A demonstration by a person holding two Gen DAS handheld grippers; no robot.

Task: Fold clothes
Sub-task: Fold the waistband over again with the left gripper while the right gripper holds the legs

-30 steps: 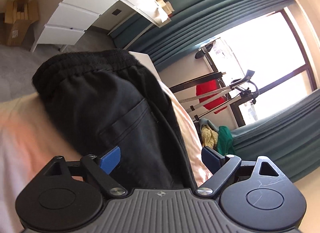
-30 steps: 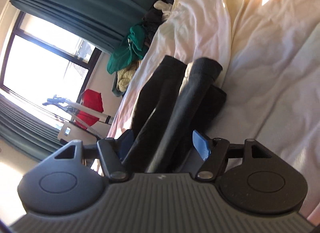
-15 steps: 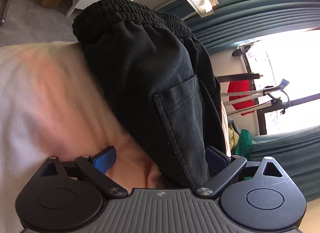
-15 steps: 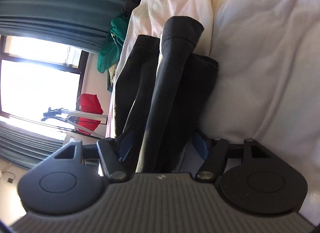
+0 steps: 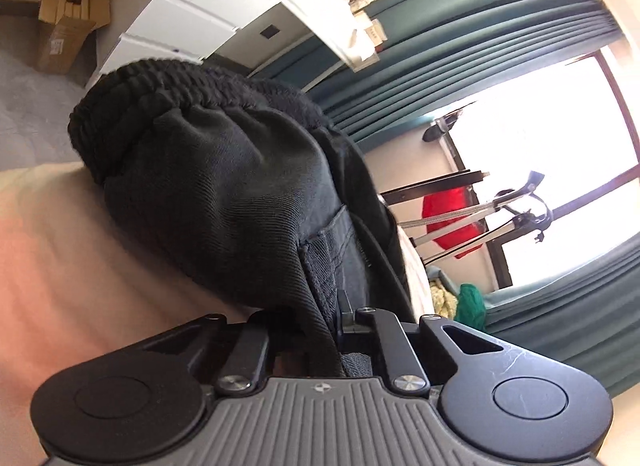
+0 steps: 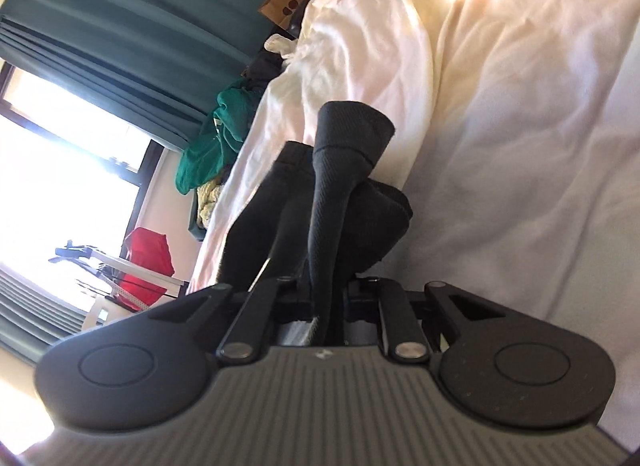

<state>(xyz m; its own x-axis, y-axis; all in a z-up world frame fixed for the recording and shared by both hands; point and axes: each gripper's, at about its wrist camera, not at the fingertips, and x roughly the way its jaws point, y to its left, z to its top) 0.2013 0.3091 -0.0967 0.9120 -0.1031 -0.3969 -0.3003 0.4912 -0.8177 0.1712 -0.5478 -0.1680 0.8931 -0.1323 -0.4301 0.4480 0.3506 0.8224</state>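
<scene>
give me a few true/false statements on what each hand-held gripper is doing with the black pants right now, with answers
1. The left hand-held gripper is shut on the black pants near the back pocket. True.
2. The right hand-held gripper is open and touches nothing. False: it is shut on a leg of the black pants.
3. The pants lie on a pale bedsheet. True.
4. The pants' waistband is a belted leather one. False: it is gathered elastic, with no belt.
5. The curtains are bright red. False: they are teal.
</scene>
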